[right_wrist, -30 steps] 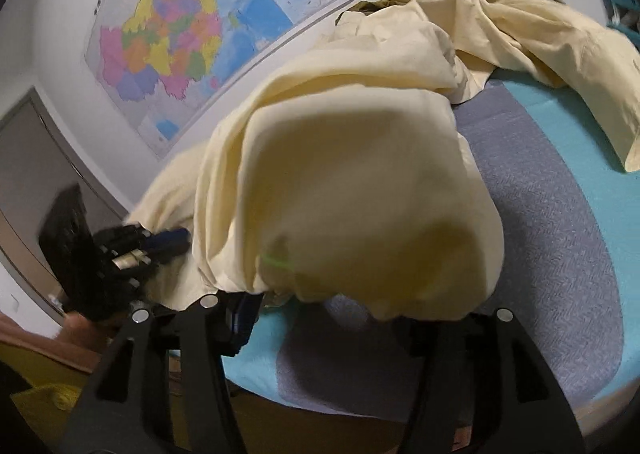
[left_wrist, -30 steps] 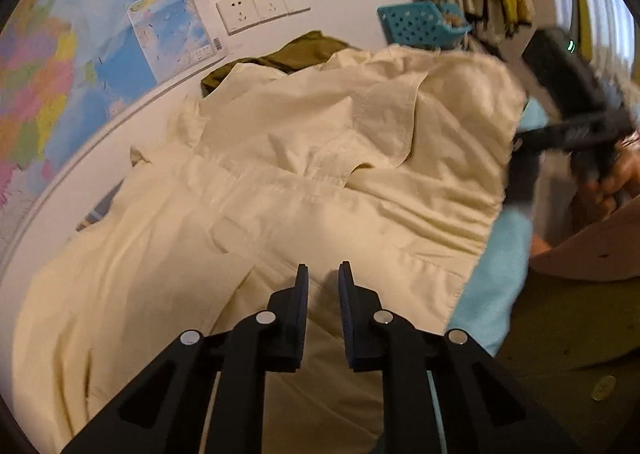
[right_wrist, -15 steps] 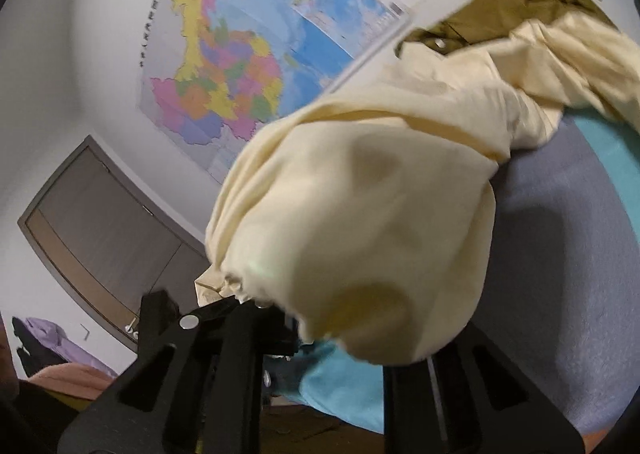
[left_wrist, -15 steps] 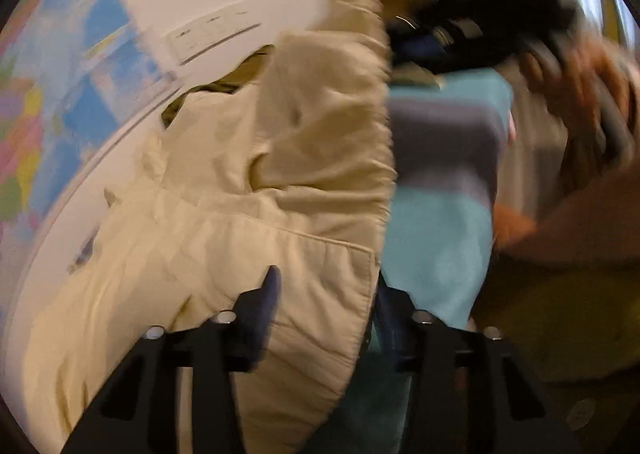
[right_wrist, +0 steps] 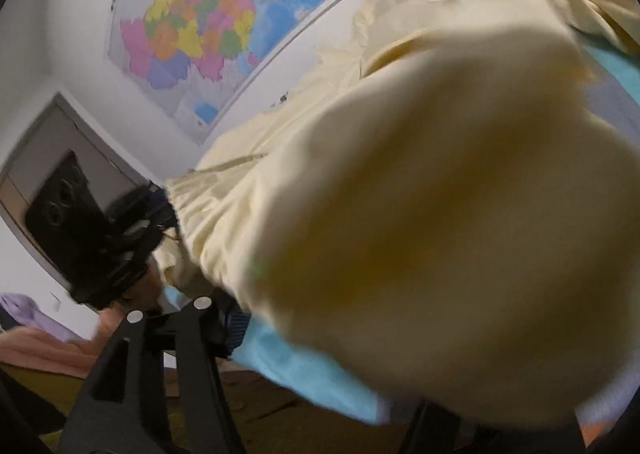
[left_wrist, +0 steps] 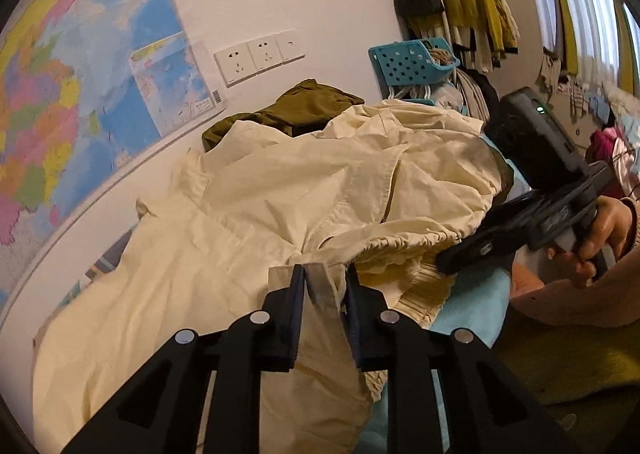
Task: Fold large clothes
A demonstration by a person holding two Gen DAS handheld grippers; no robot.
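We see the cream garment (left_wrist: pixel 280 190) spread in a crumpled heap on the bed, over the blue sheet (left_wrist: pixel 472 306), its far end against the wall below the map (left_wrist: pixel 60 94), an olive garment (left_wrist: pixel 304 106) behind it. Our left gripper (left_wrist: pixel 322 294) has its fingers narrowed onto a flat hem strip of the cream garment. Our right gripper (left_wrist: pixel 472 250) reaches under the gathered edge; in its own view a blurred fold covers the fingers, so we cannot tell their state.
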